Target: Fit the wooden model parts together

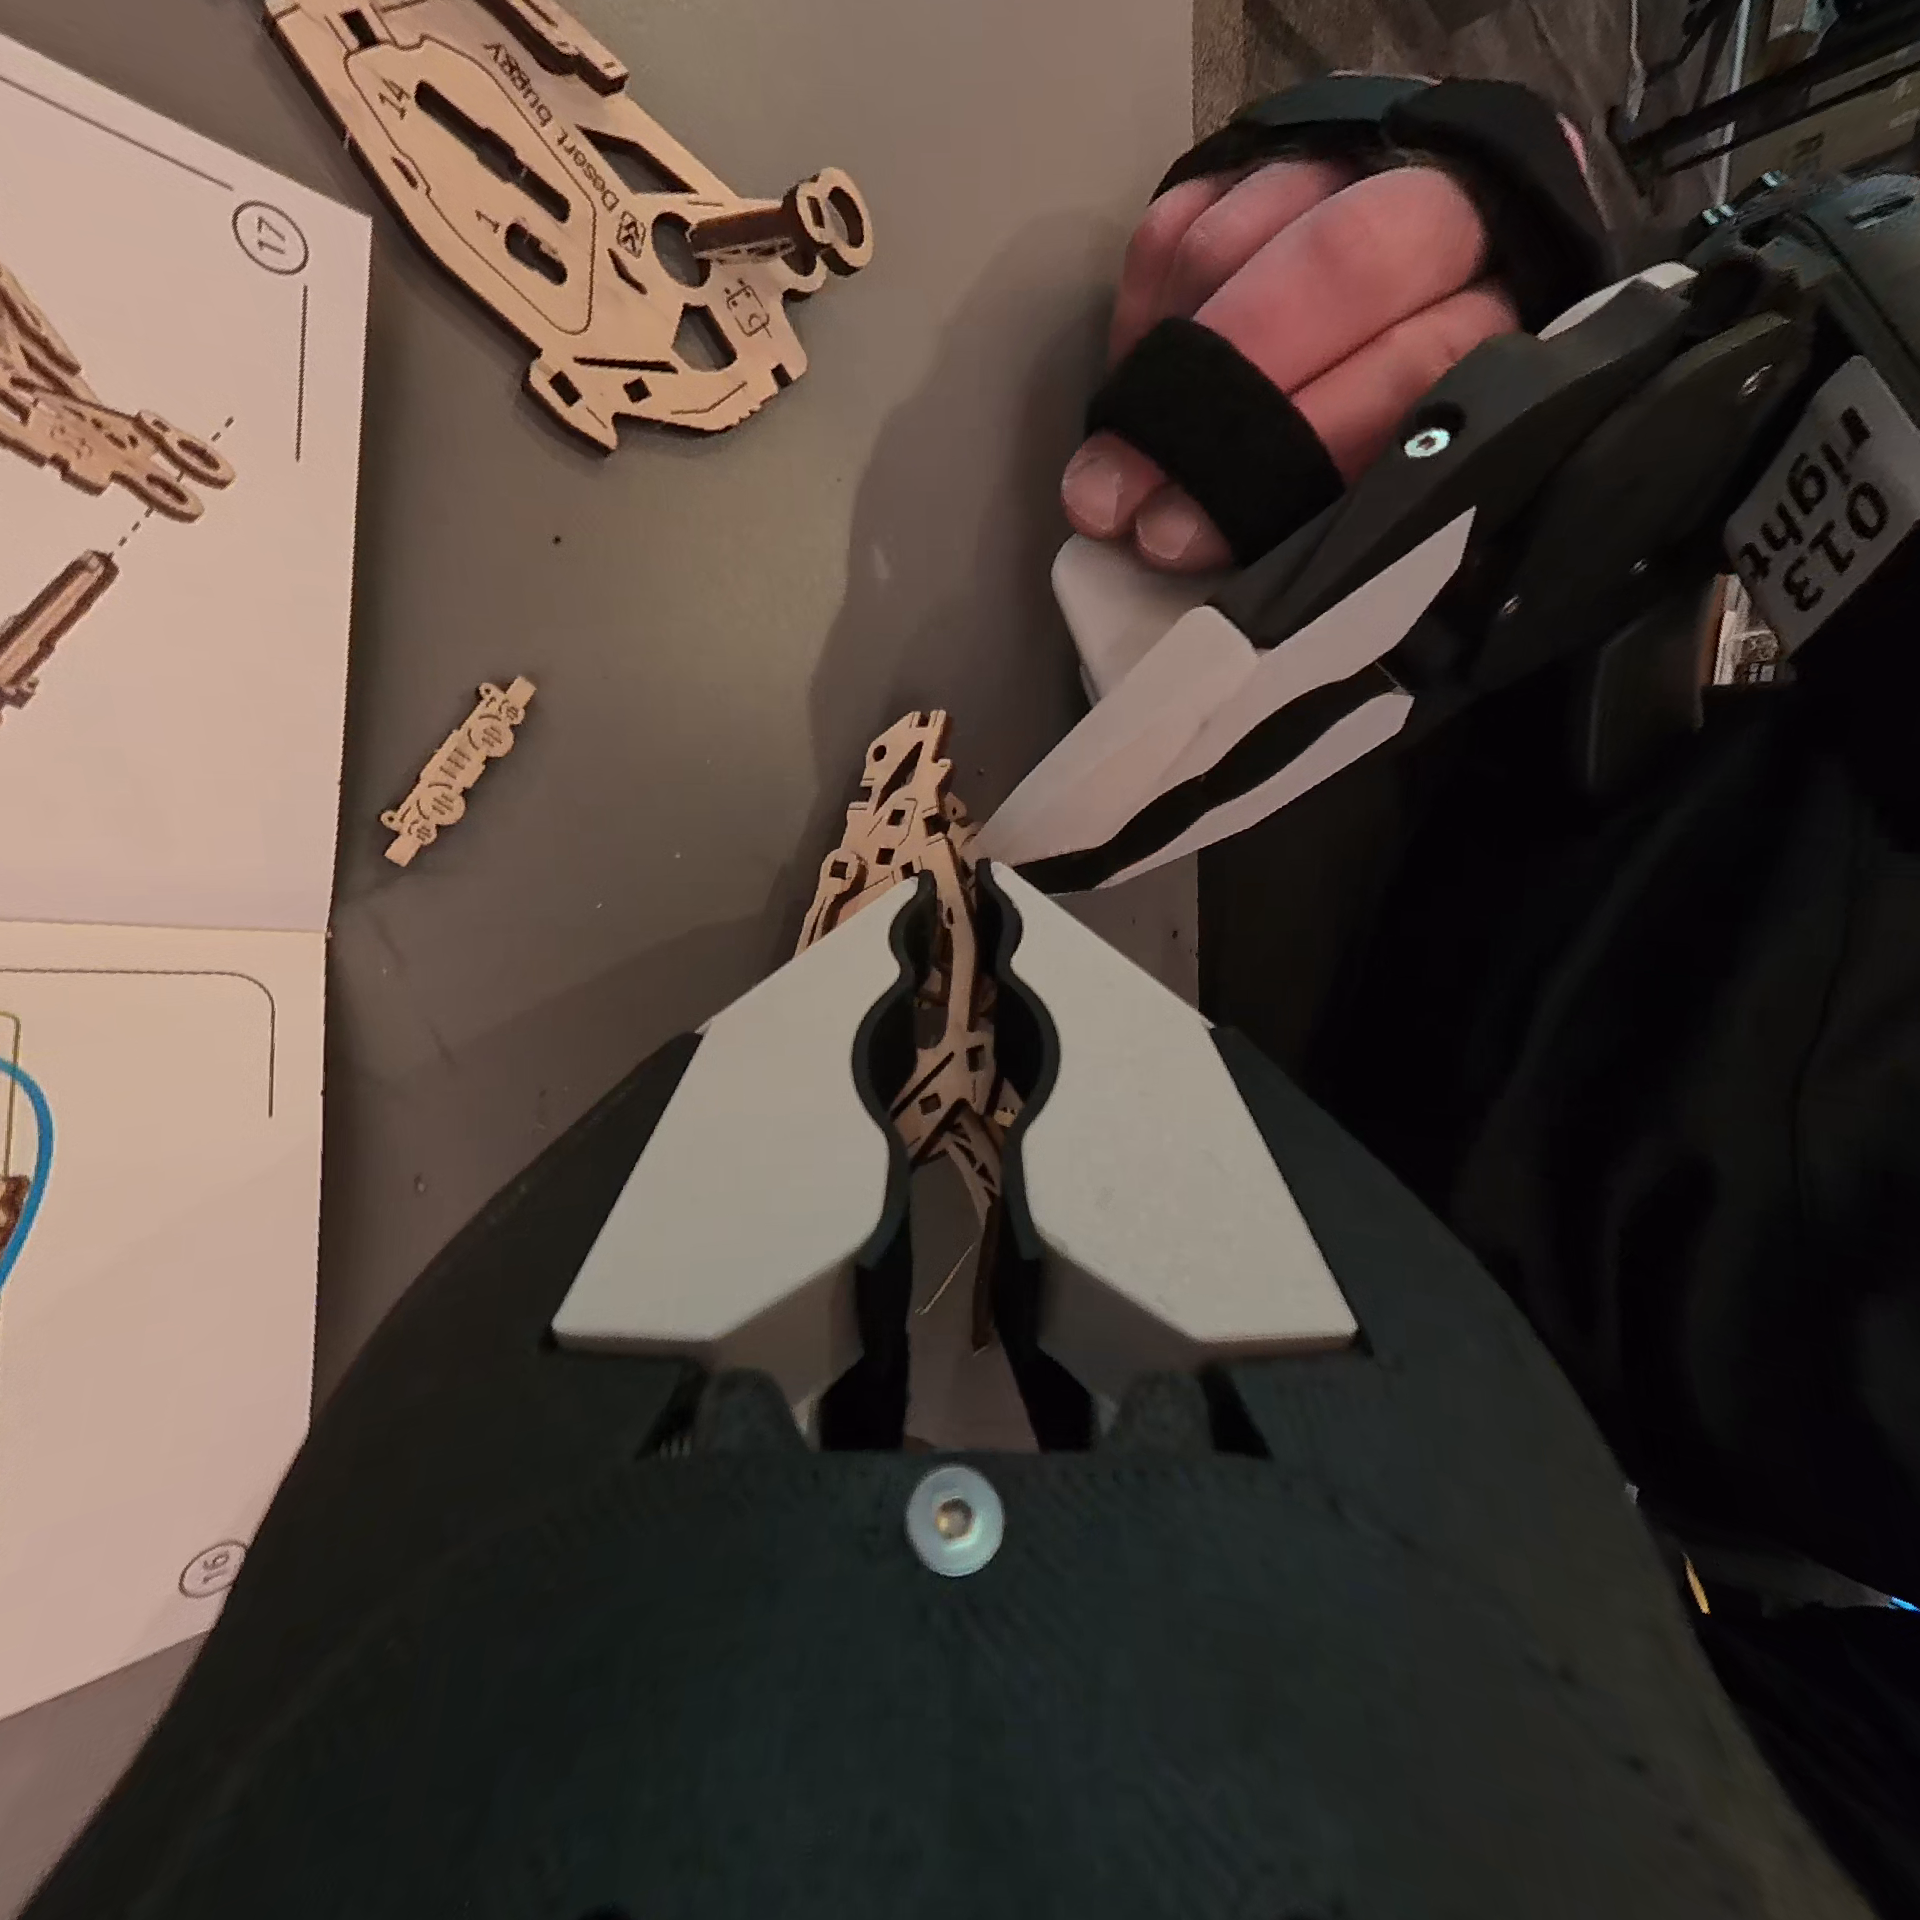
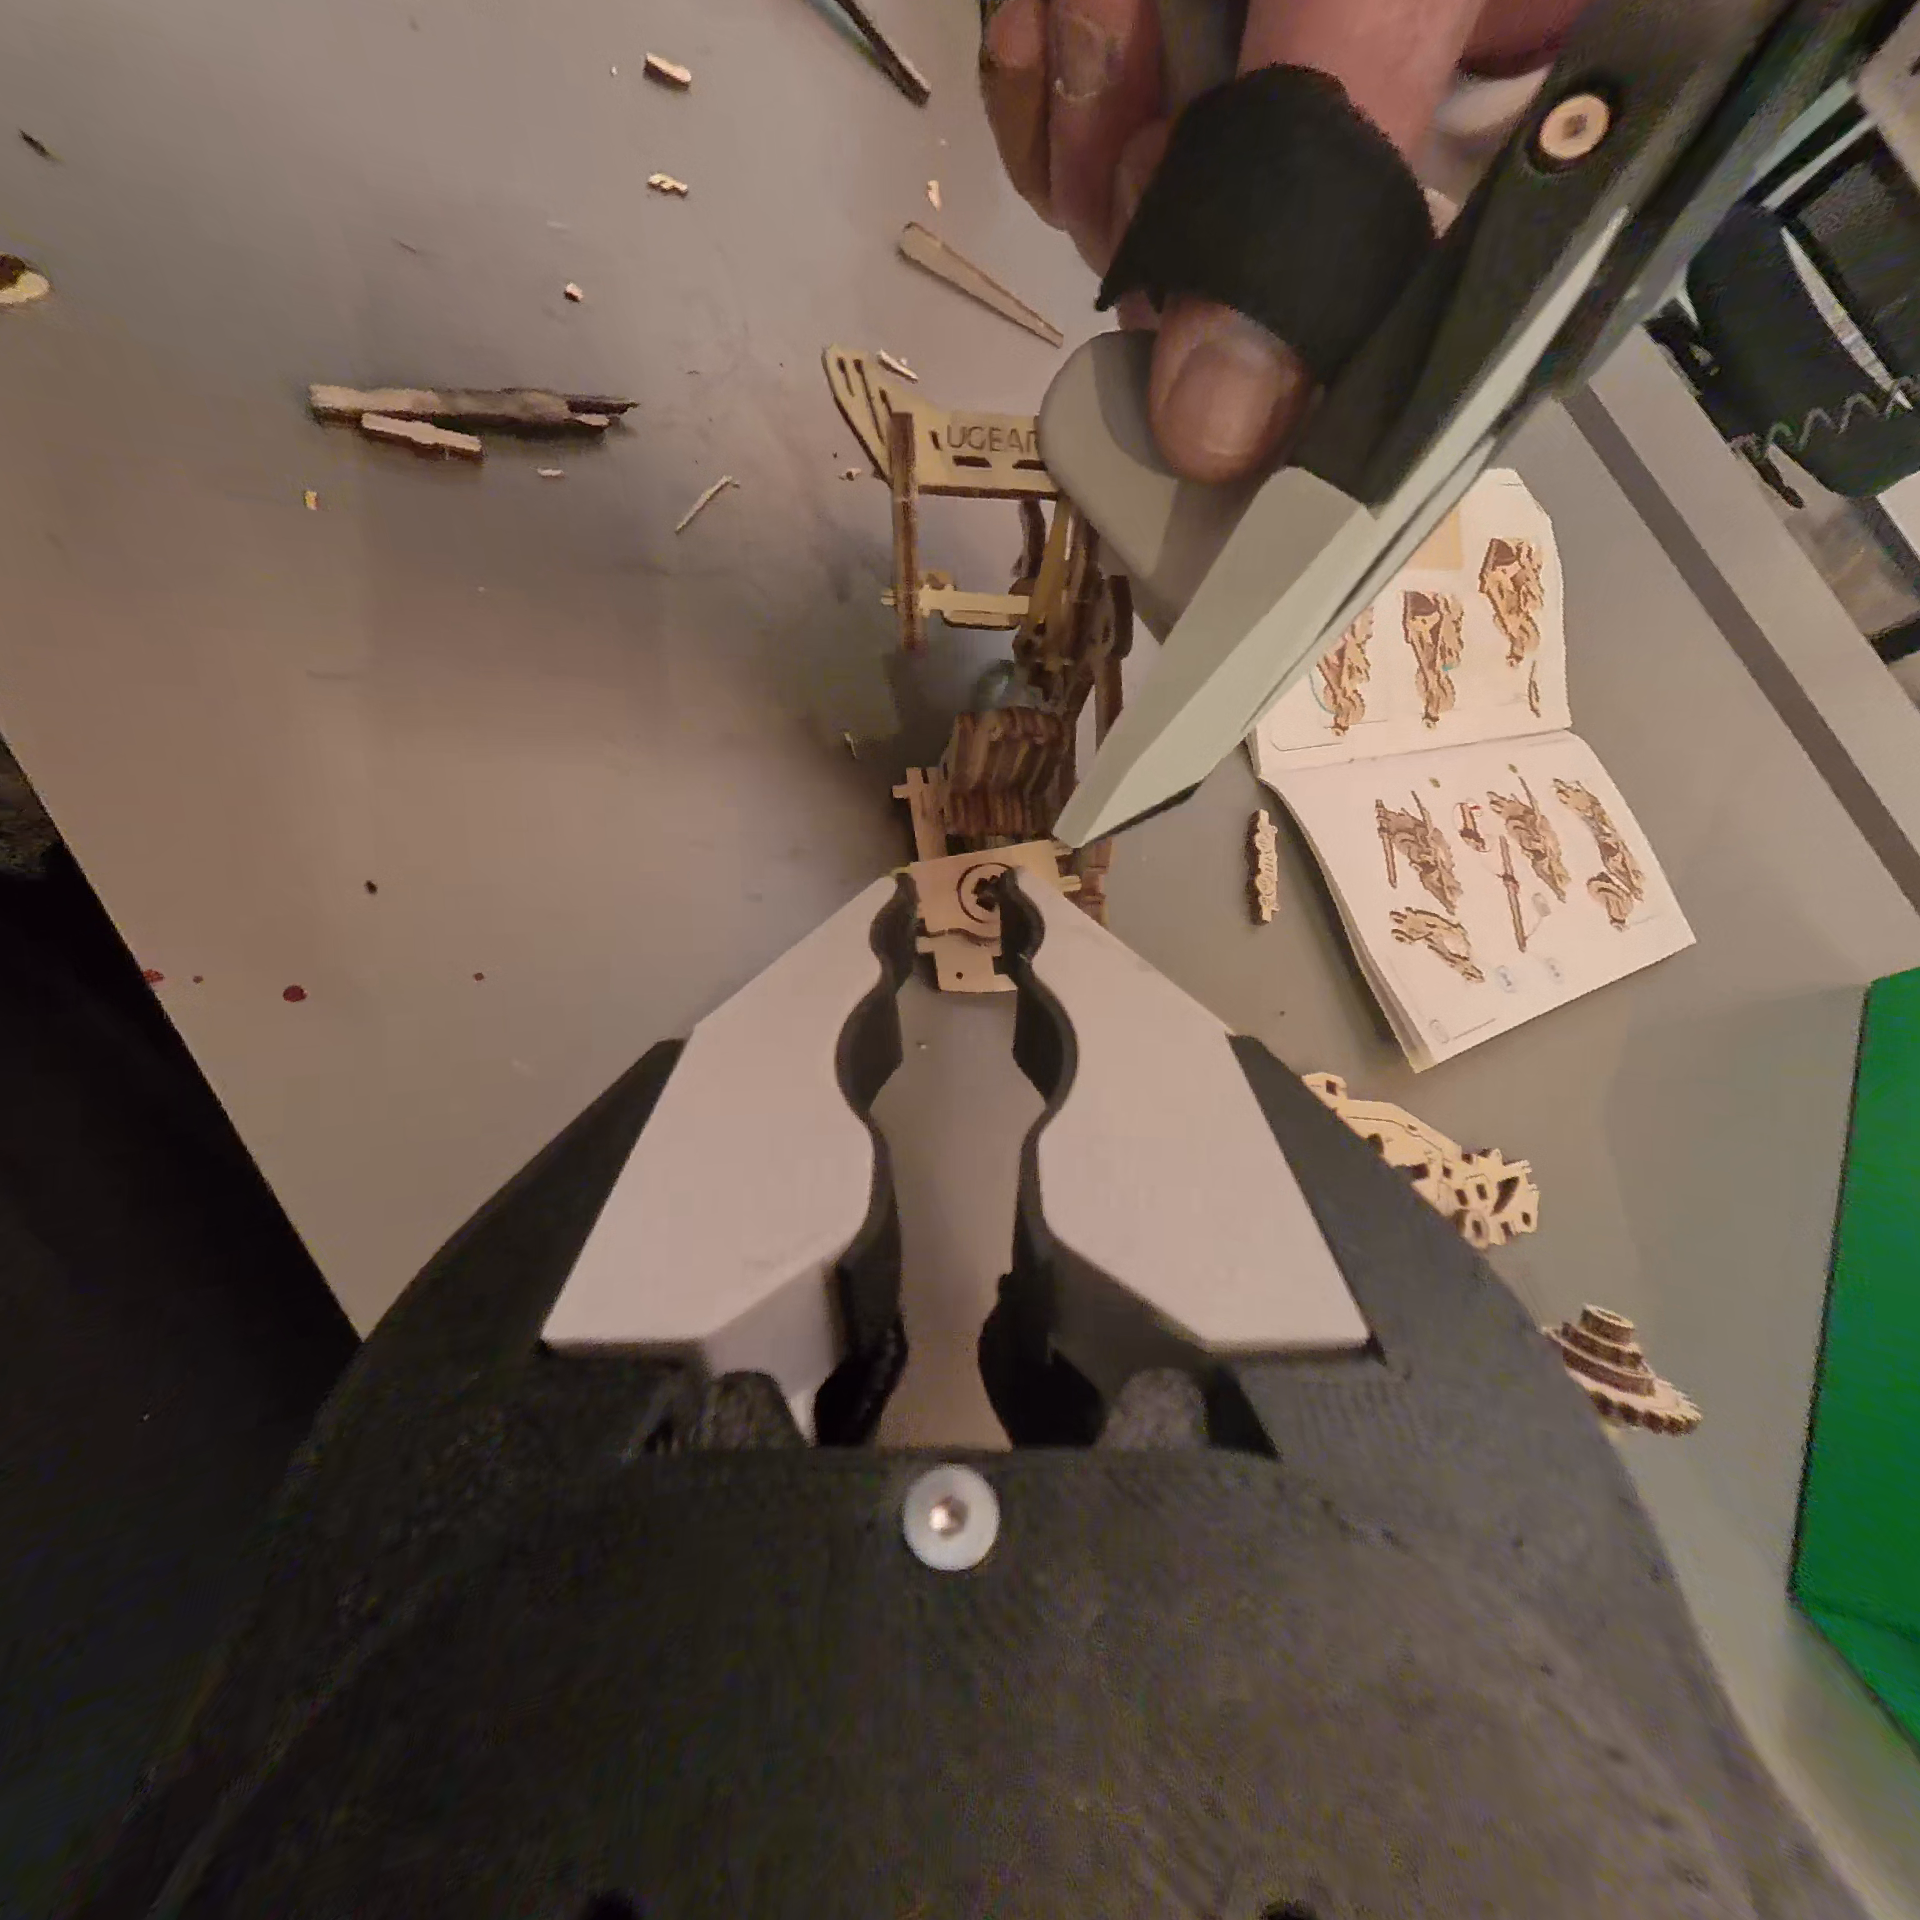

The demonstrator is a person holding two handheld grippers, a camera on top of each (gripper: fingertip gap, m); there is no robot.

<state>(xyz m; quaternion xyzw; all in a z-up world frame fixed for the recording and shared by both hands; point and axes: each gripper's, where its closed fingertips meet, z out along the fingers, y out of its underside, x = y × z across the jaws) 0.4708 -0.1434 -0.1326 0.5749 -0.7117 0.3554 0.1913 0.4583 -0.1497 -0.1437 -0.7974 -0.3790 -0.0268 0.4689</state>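
In the left wrist view my left gripper (image 1: 951, 883) is shut on the pale wooden model frame (image 1: 904, 800), which stands edge-on between its fingers and sticks out past the tips. My right gripper (image 1: 997, 847) comes in from the right, its tips touching the frame just beyond my left fingertips. In the right wrist view my right gripper (image 2: 956, 888) is shut on a small flat wooden part (image 2: 961, 925) with a round cutout, held against the near end of the model frame (image 2: 997, 644). The left gripper (image 2: 1075, 826) reaches in from the upper right, its tips on the frame.
An open instruction booklet (image 1: 156, 623) (image 2: 1475, 831) lies on the grey table (image 1: 675, 582). A cut-out wooden sheet (image 1: 582, 208), a small wooden strip (image 1: 457, 774) (image 2: 1262, 868), wood scraps (image 2: 457, 410), a wooden gear (image 2: 1621, 1371) and a green object (image 2: 1870, 1299) lie around. The table edge runs along the left (image 2: 187, 935). My two grippers' fingertips are within a few centimetres of each other. From either gripper's tips it is about 15 cm to the wooden gear (image 2: 1621, 1371).
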